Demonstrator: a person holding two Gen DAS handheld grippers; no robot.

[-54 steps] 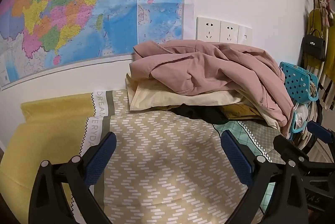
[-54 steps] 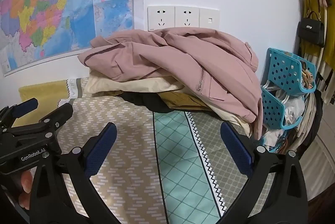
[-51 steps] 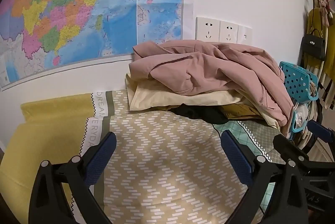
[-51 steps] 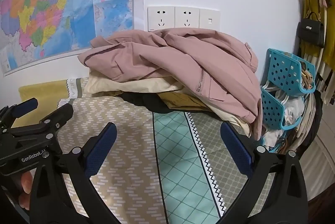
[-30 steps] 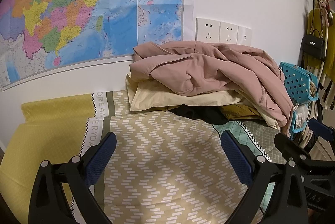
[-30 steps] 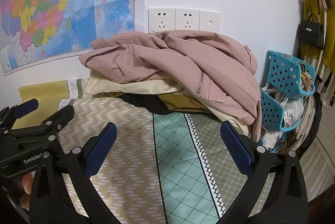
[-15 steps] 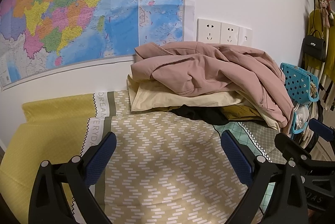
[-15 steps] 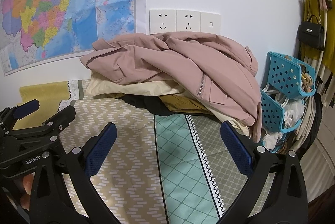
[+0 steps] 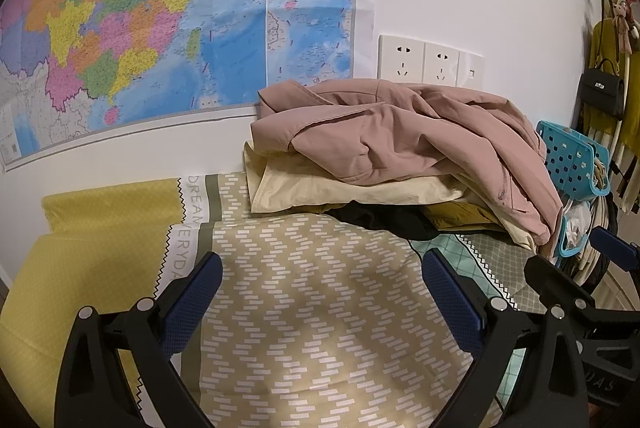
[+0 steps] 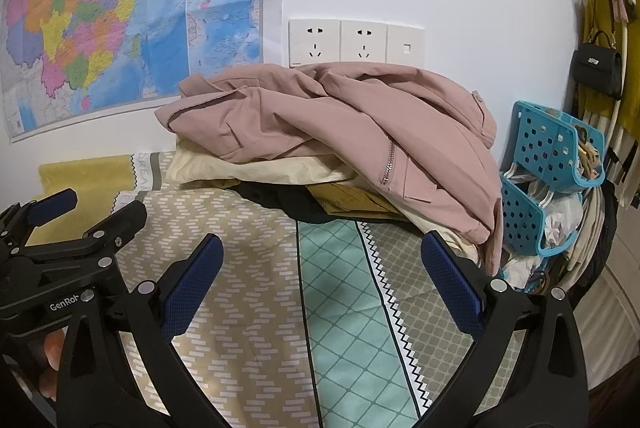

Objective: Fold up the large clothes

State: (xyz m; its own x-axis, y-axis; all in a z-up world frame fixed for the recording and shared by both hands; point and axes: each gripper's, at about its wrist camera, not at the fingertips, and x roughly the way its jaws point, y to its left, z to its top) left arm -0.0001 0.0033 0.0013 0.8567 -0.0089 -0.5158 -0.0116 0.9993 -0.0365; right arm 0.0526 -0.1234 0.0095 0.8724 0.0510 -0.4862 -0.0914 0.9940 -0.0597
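Both the left gripper (image 9: 320, 292) and right gripper (image 10: 320, 274) are being held released; the crumpled pink zip jacket (image 10: 340, 123) is best being grasped at its top edge.

Both views have tipped slightly upward, so the pink jacket (image 9: 404, 135) pile sits a little lower in frame.

Bright, sharp views; fisheye-warped, dark corners

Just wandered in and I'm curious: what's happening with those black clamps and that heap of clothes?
A person holds two clamp-like grippers over a patterned bedspread. The left gripper and right gripper are both open and empty. Ahead, a pink jacket tops a pile of clothes against the wall; nothing has been picked up for folding yet.
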